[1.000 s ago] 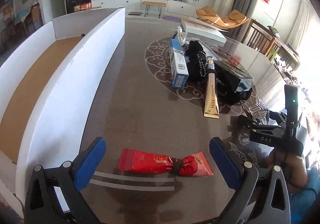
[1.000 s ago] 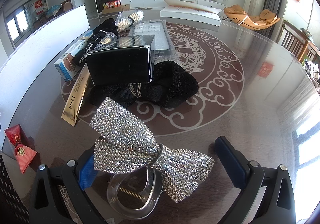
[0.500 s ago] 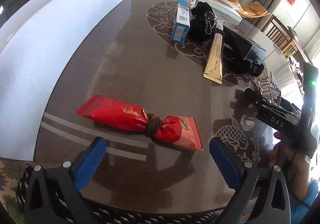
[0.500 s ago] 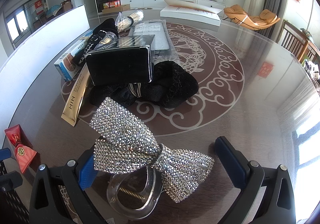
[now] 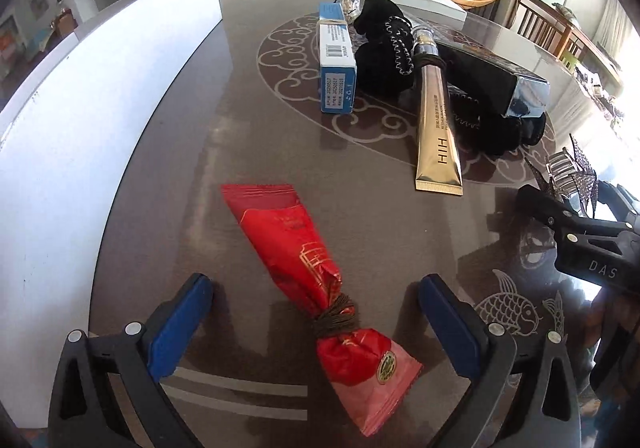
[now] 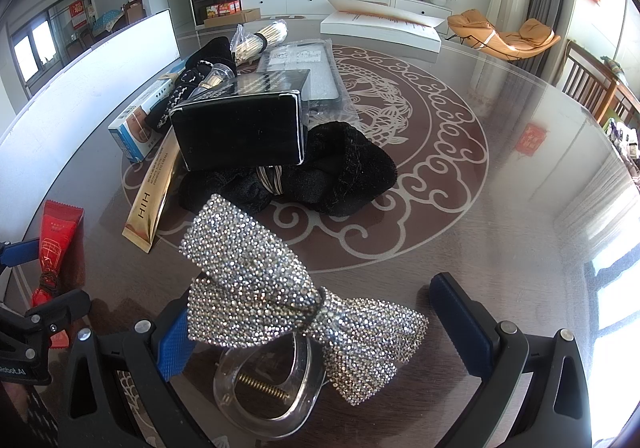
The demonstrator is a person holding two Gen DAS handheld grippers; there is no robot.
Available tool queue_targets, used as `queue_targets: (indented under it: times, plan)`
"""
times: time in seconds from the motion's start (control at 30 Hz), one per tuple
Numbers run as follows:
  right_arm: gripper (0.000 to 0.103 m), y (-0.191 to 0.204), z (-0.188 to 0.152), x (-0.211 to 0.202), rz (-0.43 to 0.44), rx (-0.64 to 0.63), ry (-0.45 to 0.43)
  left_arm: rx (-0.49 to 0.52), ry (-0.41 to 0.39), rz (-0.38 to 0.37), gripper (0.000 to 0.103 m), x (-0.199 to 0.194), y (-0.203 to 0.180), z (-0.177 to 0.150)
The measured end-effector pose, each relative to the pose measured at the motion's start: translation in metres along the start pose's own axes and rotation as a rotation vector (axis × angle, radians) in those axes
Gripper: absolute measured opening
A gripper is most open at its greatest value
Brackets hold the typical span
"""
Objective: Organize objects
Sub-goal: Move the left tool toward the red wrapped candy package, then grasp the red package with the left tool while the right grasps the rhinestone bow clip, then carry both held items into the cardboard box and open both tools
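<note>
A red snack packet [image 5: 316,280] tied with a brown band lies on the dark glass table, its tied end between the open jaws of my left gripper [image 5: 314,316]. It also shows in the right wrist view [image 6: 54,244]. My right gripper [image 6: 320,324] is open around a rhinestone bow hair clip [image 6: 280,288] that rests on the table. Beyond lie a gold tube [image 5: 438,128], a blue-white box [image 5: 336,60], a black box [image 6: 244,128] and black scrunchies [image 6: 340,176].
A long white box wall [image 5: 92,120] runs along the table's left side. A white flat box [image 6: 380,28] sits at the far end. A packet of sticks [image 6: 260,38] and a plastic sleeve [image 6: 304,64] lie behind the pile. The right gripper shows in the left view [image 5: 580,232].
My left gripper has swung round and closed in on the red packet, which now lies lengthwise between the jaws instead of across them. The right gripper and the bow clip have not moved.
</note>
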State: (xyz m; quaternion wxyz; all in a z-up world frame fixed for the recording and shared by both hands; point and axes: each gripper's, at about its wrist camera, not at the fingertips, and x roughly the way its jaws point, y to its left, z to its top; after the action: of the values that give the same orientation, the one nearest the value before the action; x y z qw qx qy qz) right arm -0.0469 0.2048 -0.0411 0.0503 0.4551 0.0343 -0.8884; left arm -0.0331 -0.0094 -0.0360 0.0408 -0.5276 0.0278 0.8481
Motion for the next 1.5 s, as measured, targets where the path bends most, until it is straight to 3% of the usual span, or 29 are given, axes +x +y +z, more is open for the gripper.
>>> queue_targets:
  times: [0.13,0.23,0.27,0.3,0.33,0.37,0.5,0.57,0.67,0.73,0.93,1.1,1.27,1.4,1.5]
  plan:
    - [0.103,0.0,0.0,0.0,0.01,-0.012,0.006,-0.021,-0.016,0.012,0.103,-0.004,0.003,-0.01]
    - [0.103,-0.017,-0.001,-0.01,0.121,0.006,0.032,-0.004,-0.038,0.012,0.1,-0.005,-0.007,-0.016]
    - [0.103,-0.028,-0.003,-0.017,0.161,0.037,0.021,0.007,-0.078,0.008,0.077,-0.008,-0.009,-0.017]
    - [0.103,-0.037,-0.003,-0.023,0.179,0.055,0.017,0.015,-0.112,0.009,0.062,-0.011,-0.006,-0.017]
    - [0.103,-0.042,-0.001,-0.028,0.187,0.055,0.02,0.021,-0.123,0.003,0.035,-0.013,-0.007,-0.016]
    - [0.103,-0.045,0.001,-0.03,0.2,0.044,0.03,0.025,-0.124,-0.005,0.021,-0.014,-0.007,-0.014]
    - [0.103,-0.032,0.013,-0.032,0.247,-0.01,0.099,0.016,-0.155,-0.045,0.02,-0.02,-0.007,-0.021]
    - [0.103,-0.023,0.014,-0.028,0.182,-0.02,0.123,-0.009,-0.178,-0.058,0.018,-0.025,0.0,-0.026]
    - [0.078,-0.028,0.007,-0.021,0.186,0.066,0.13,-0.056,-0.2,-0.083,0.018,-0.032,0.011,-0.035]
    - [0.074,-0.032,0.004,-0.028,0.207,0.101,0.1,-0.07,-0.217,-0.086,0.018,-0.038,0.016,-0.04]
    - [0.074,-0.021,0.009,-0.077,0.24,0.024,-0.003,-0.142,-0.305,-0.147,0.018,-0.068,0.029,-0.041]
    - [0.074,0.004,0.035,-0.111,0.328,-0.008,-0.059,-0.251,-0.417,-0.218,0.018,-0.12,0.071,-0.039]
    - [0.074,0.098,0.085,-0.135,0.497,-0.138,-0.125,-0.353,-0.515,-0.136,0.018,-0.173,0.151,-0.023]
    - [0.074,0.212,0.122,-0.134,0.629,-0.282,-0.138,-0.458,-0.438,-0.034,0.018,-0.164,0.228,-0.015]
    - [0.075,0.293,0.136,-0.109,0.689,-0.363,-0.068,-0.512,-0.352,0.012,0.018,-0.14,0.266,-0.011]
